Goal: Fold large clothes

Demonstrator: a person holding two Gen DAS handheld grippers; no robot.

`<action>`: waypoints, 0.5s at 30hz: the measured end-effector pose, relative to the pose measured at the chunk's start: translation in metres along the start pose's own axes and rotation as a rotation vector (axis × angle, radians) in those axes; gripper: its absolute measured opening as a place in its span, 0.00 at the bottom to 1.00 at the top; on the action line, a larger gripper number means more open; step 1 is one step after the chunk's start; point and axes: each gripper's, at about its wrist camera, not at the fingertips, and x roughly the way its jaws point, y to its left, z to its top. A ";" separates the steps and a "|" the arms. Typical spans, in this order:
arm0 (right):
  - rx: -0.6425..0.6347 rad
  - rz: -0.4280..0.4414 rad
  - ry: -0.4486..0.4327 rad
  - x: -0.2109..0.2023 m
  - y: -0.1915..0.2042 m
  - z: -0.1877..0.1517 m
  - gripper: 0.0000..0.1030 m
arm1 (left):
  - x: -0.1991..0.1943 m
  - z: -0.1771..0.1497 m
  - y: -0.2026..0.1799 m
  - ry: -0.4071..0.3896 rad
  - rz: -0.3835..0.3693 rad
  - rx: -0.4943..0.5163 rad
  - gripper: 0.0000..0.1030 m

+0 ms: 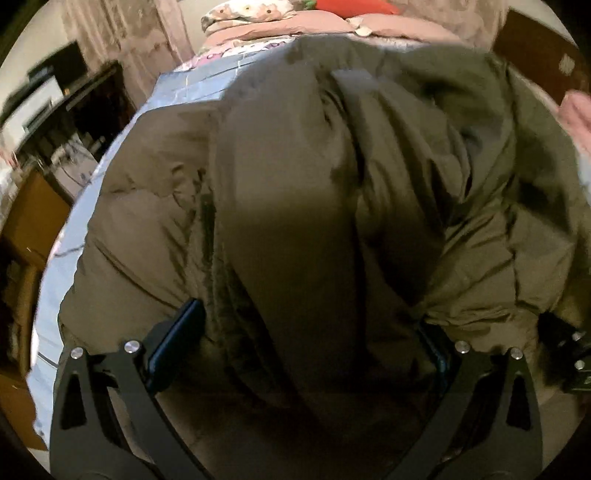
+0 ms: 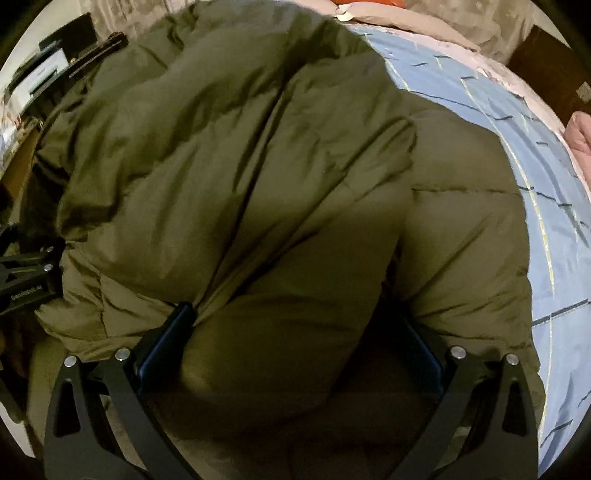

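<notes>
Coat: an olive-green padded coat (image 1: pixel 295 192) lies spread over the bed, puffed and creased, filling most of both wrist views

Bed: a light blue sheet (image 2: pixel 535 206) with a thin line check shows past the coat's edges – on the coat's left in the left wrist view, on its right in the right wrist view

Left gripper: the left gripper (image 1: pixel 306 332) sits low at the near hem, its two dark fingers (image 1: pixel 177 339) spread wide with a thick fold of coat bulging up between them; the far-side finger is half buried in fabric, and the pads do not pinch the cloth together, so the claw reads as open around the fold

Right gripper: the right gripper (image 2: pixel 295 336) is likewise down on the near edge of the coat, fingers (image 2: pixel 166 336) wide apart, a rounded roll of padding lying in the gap – open, not clamped

Grippers to each other: each shows at the edge of the other's view, side by side along the near hem

Head of the bed: pink bedding (image 1: pixel 280 27) and a floral pillow (image 1: pixel 243 14) lie beyond the coat, with something red (image 1: pixel 354 5) on top

Room: dark furniture (image 1: pixel 92 107) stands to the left of the bed, blurred

Motion blur: both views are soft, so fine stitching and any zip are hard to make out
</notes>
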 end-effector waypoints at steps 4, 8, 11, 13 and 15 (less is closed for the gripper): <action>0.081 0.062 -0.134 -0.076 -0.019 0.009 0.99 | -0.063 0.015 0.020 -0.080 -0.054 -0.045 0.98; 0.044 0.097 -0.302 -0.172 -0.040 -0.020 0.99 | -0.159 0.005 0.039 -0.182 -0.135 -0.025 0.98; -0.135 -0.089 -0.437 -0.224 -0.044 -0.075 0.99 | -0.213 -0.044 0.043 -0.244 -0.085 0.092 0.98; -0.259 -0.226 -0.495 -0.239 -0.041 -0.116 0.99 | -0.230 -0.086 0.048 -0.254 -0.017 0.153 0.98; -0.354 -0.293 -0.488 -0.239 -0.040 -0.155 0.99 | -0.240 -0.125 0.046 -0.218 0.002 0.157 0.98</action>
